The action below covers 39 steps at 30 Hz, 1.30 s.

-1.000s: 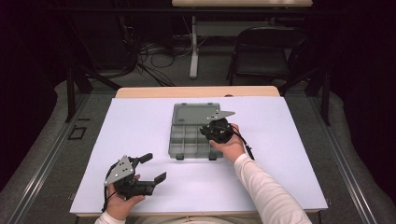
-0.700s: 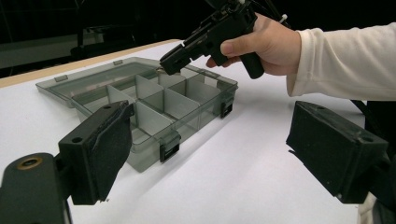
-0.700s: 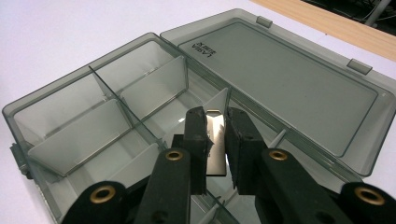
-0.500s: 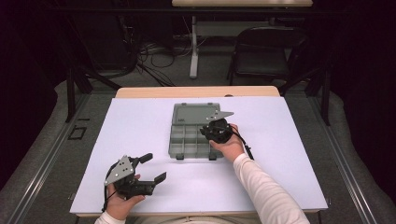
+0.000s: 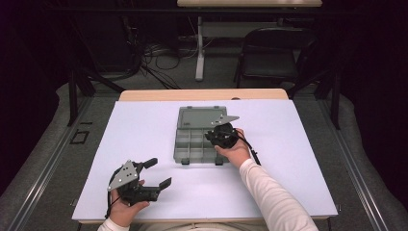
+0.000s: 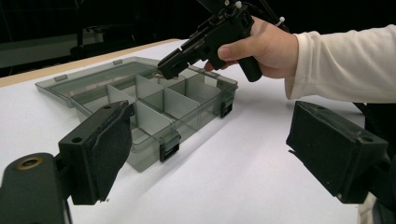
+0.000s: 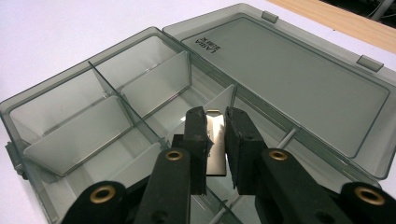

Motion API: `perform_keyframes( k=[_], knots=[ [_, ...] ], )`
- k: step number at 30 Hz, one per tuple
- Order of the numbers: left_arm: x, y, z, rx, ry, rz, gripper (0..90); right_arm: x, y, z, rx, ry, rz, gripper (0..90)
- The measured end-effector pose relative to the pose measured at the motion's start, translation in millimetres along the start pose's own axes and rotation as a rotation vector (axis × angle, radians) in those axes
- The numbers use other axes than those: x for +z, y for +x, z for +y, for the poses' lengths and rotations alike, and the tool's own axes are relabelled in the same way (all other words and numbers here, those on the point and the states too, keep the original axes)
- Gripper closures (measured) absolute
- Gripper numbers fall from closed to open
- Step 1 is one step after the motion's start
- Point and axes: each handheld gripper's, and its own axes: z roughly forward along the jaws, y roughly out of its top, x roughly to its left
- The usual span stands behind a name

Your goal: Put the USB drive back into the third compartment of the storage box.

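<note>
My right tool [image 5: 215, 136] hangs over the open grey compartment box [image 5: 192, 144], tipped down into one of the cells on the side nearest the right hand [image 5: 235, 150]. In the right gripper view its two jaws are pressed in on a thin, clear divider plate [image 7: 215, 142], pinching it by its upper edge; the plate stands upright between the pads, with the cell floor just below the tips. Ahead of those tips the box's lid [image 7: 289, 74] lies folded back flat on the worktop [image 5: 144, 125], and other dividers stand in the cells off to the side of the jaws.

My left tool [image 5: 155, 174] rests low on the worktop, well apart from the box and nearer the front edge. Its jaws are spread wide with nothing between them. In the left gripper view the box sits ahead of its tips, and the right tool dips into the far cells beyond.
</note>
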Motion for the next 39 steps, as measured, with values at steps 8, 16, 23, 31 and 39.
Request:
perform_keyframes(
  k=[8,16,23,31,39],
  knots=[
    [0.0,0.1,0.0,0.002,0.000,0.000,13.5,1.9,0.1,-0.7,-0.004,0.004,-0.002,79.4],
    [-0.1,0.0,-0.1,0.001,0.000,0.000,13.5,1.8,-0.4,-0.8,-0.008,0.006,-0.004,79.4],
    [0.0,0.0,-0.1,0.000,0.001,-0.001,13.5,1.9,-0.7,-1.2,-0.002,0.010,0.000,79.3],
    [0.1,0.0,-0.2,0.001,-0.004,0.005,13.5,2.4,0.2,-1.3,-0.002,0.006,0.000,78.9],
    [-0.2,0.2,-0.1,0.000,0.001,0.001,13.5,0.8,0.5,-0.6,-0.001,0.001,0.003,77.1]
  ],
)
